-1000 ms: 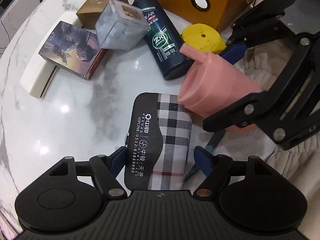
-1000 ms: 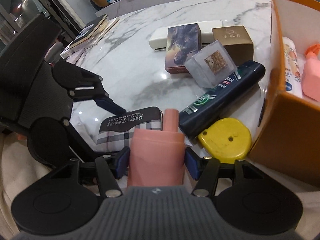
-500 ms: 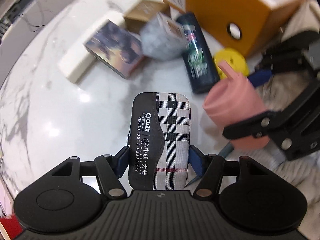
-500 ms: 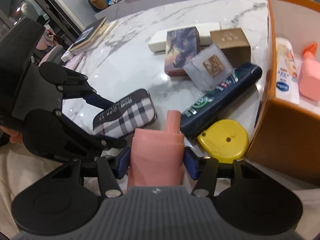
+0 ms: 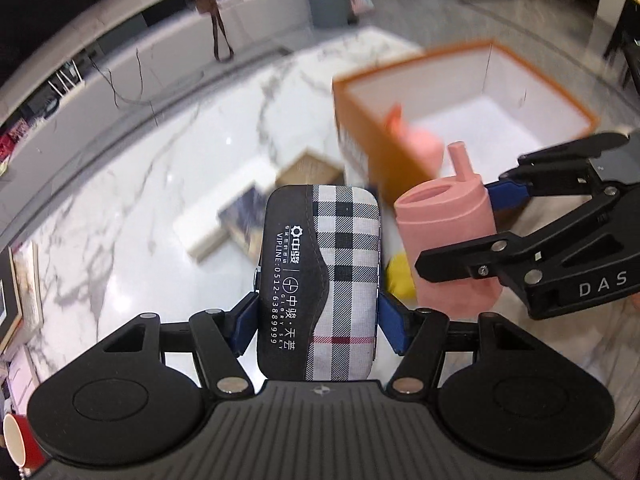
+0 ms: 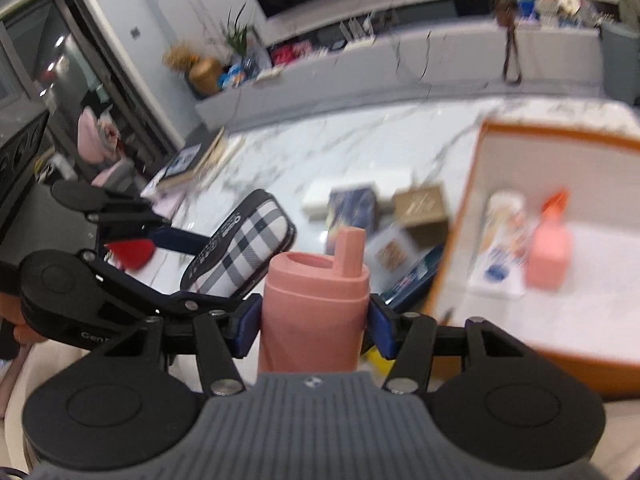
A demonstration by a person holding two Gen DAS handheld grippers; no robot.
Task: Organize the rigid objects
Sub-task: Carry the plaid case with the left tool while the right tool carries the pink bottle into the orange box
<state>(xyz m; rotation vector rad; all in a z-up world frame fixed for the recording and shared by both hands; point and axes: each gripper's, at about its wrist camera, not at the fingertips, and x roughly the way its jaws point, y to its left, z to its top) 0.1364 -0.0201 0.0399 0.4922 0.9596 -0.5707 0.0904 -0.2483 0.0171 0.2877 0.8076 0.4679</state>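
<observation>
A plaid-and-black zip case (image 5: 320, 280) is clamped between the blue pads of my left gripper (image 5: 319, 320), which is shut on it and holds it above the marble table (image 5: 140, 208). My right gripper (image 6: 314, 326) is shut on a pink spouted bottle (image 6: 314, 312), also off the table. In the right wrist view the case (image 6: 240, 248) and left gripper (image 6: 200, 268) hang just left of the bottle. In the left wrist view the bottle (image 5: 444, 224) and right gripper (image 5: 472, 232) are close on the right. An open orange box (image 6: 460, 240) stands at the right.
Inside the orange box (image 5: 368, 144) lie a white lotion bottle (image 6: 502, 236) and a pink spray bottle (image 6: 548, 256). On the table lie a brown box (image 6: 422, 212), a picture box (image 6: 352, 212), a clear box (image 6: 390, 250), a dark shampoo bottle (image 6: 412, 280) and a yellow tape measure (image 5: 400, 276).
My left gripper closed on the plaid case, which lay on the table, and lifted it. The right gripper rose with the pink bottle. Both views now look out higher over the box.
</observation>
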